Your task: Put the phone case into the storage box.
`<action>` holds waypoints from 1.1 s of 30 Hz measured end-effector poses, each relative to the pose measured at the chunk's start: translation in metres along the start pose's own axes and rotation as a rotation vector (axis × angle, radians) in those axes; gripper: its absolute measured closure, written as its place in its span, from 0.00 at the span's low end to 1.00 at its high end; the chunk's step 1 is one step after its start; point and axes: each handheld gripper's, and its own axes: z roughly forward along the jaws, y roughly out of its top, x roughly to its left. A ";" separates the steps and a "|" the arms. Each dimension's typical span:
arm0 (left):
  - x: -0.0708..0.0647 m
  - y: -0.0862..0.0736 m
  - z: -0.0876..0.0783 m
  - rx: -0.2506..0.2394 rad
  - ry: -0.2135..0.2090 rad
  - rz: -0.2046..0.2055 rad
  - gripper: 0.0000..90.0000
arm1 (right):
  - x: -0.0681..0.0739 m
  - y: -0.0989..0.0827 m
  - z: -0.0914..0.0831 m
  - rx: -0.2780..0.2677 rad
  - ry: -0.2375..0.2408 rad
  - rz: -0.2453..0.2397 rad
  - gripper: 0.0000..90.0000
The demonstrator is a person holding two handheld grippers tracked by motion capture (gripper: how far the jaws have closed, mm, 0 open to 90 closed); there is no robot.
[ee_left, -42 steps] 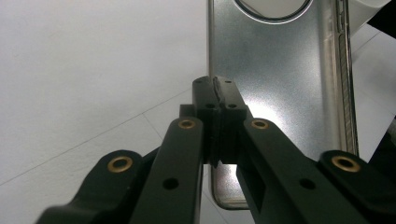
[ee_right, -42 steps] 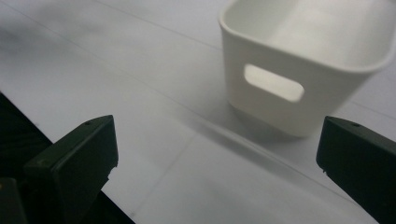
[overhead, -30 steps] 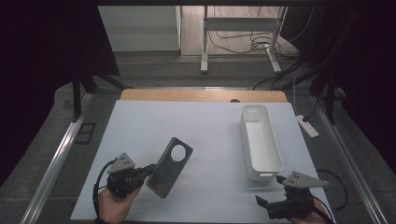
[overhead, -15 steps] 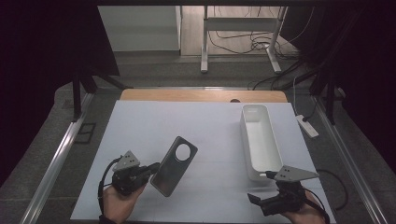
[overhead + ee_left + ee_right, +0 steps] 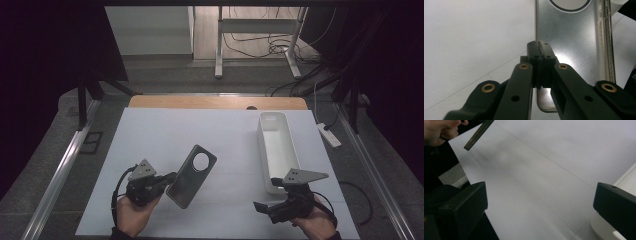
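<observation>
Grey and metallic, the phone case hangs at the near left of the white table, pinched at one long edge by the left gripper, whose black jaws are pressed together on that edge. In the high view the case's long axis runs from about seven o'clock to one o'clock, and the end with the round camera opening points toward one o'clock, away from the person. The case is tilted, its broad face turned up and to the left rather than lying flat.

From the left gripper view the same case stretches straight ahead of the jaws, cut-out end farthest off, with the jaws gripping its left rim.

At the near right, the right gripper is held just above the table, aimed toward nine o'clock, its jaws spread wide with nothing between them. The right gripper view shows those jaws apart over bare table. Just beyond it, at its twelve o'clock, stands a long white tray, its long axis running away from the person.
</observation>
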 end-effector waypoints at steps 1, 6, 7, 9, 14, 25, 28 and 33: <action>0.000 0.000 0.000 -0.001 -0.002 0.001 0.99 | 0.000 0.002 0.003 0.002 -0.007 -0.002 0.00; -0.002 0.001 0.002 -0.006 0.003 0.005 0.99 | -0.001 0.007 0.010 -0.006 -0.007 0.018 0.00; -0.002 0.002 0.003 -0.008 0.006 0.007 0.99 | -0.001 0.008 0.012 -0.014 -0.002 0.026 0.00; -0.003 0.002 0.004 -0.009 0.010 0.011 0.99 | -0.001 0.010 0.015 -0.019 0.002 0.046 0.00; -0.005 0.003 0.007 -0.009 0.011 0.018 0.99 | 0.000 0.016 0.023 -0.026 0.019 0.086 0.00; -0.011 0.005 0.014 -0.016 0.009 0.024 0.99 | 0.008 0.025 0.046 -0.002 0.099 0.134 0.00; -0.013 0.005 0.016 -0.016 0.007 0.026 0.99 | 0.010 0.028 0.053 0.005 0.112 0.142 0.00; -0.015 0.005 0.019 -0.016 0.004 0.030 0.99 | 0.011 0.032 0.060 0.005 0.130 0.159 0.00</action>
